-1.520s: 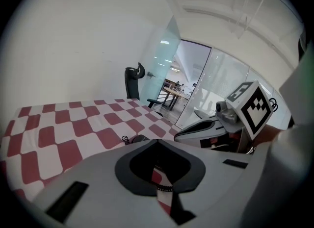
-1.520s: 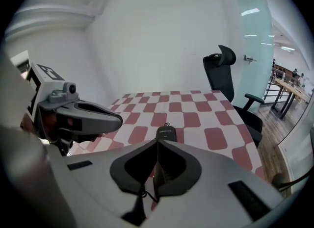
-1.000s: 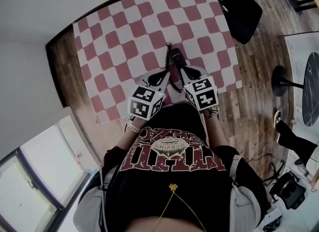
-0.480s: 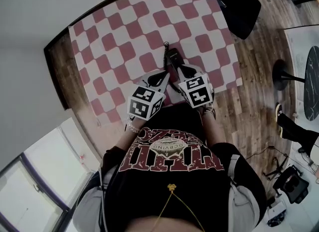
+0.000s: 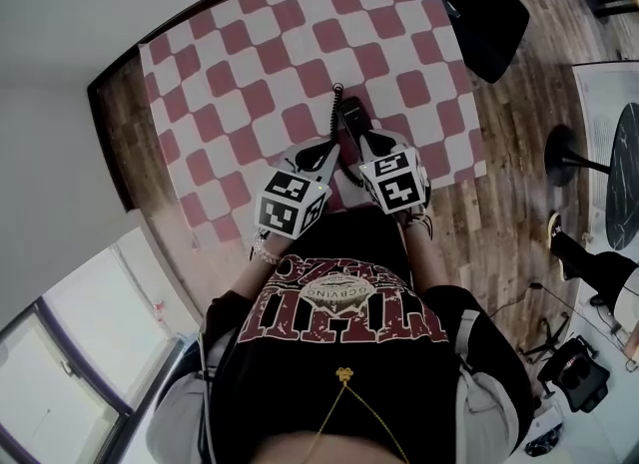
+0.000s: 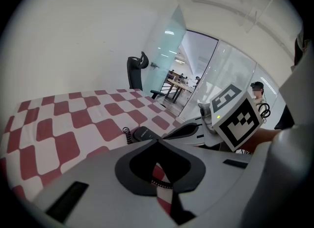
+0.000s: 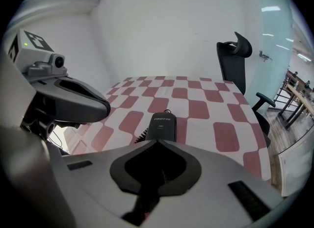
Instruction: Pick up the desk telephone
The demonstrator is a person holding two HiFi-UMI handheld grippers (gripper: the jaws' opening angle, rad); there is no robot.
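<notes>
The desk telephone is laid on the checkered tabletop. The left claw and the right claw are held closed near it, the right apparently above its near end.

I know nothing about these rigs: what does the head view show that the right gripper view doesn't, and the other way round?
Only the head view: the person's printed shirt and the marker cube on the right gripper.
Only the right gripper view: a glass partition beside the table, and small lettering on the telephone's end.
Both: the black telephone, the checkered cloth, the office chair and the left gripper.
</notes>
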